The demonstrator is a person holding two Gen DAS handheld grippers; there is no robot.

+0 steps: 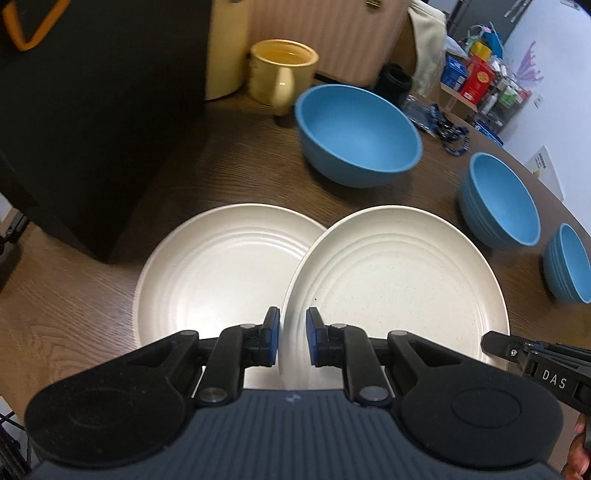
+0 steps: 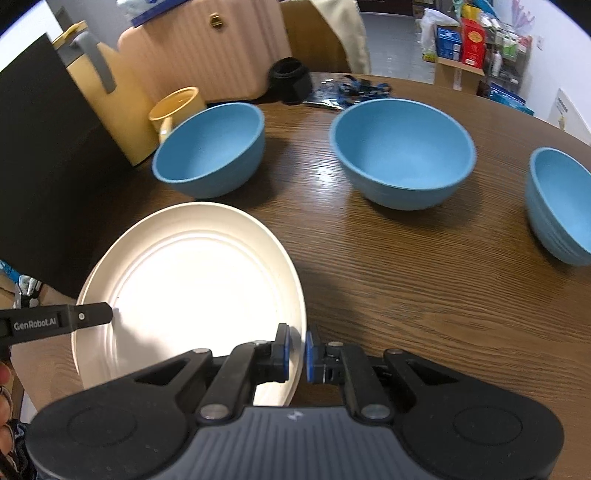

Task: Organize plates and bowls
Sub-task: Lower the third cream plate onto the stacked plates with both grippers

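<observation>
Both grippers, left [image 1: 291,339] & right [image 2: 297,350], nipped on the held plate's [image 1: 399,288] near rim, lifted beside 2nd plate [image 1: 221,273] on left; 3 blue bowls [image 1: 354,129] far/right unstacked, most left

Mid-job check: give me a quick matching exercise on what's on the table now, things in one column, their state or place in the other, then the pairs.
Things:
1. held white plate
2. second white plate
3. large blue bowl
4. yellow mug

States or places:
A. flat on the wooden table, partly under another plate's edge
B. back of the table beside the pink case
C. tilted, its rim between both grippers' fingers
D. empty, upright, behind the plates

Pairs: 1-C, 2-A, 3-D, 4-B
</observation>
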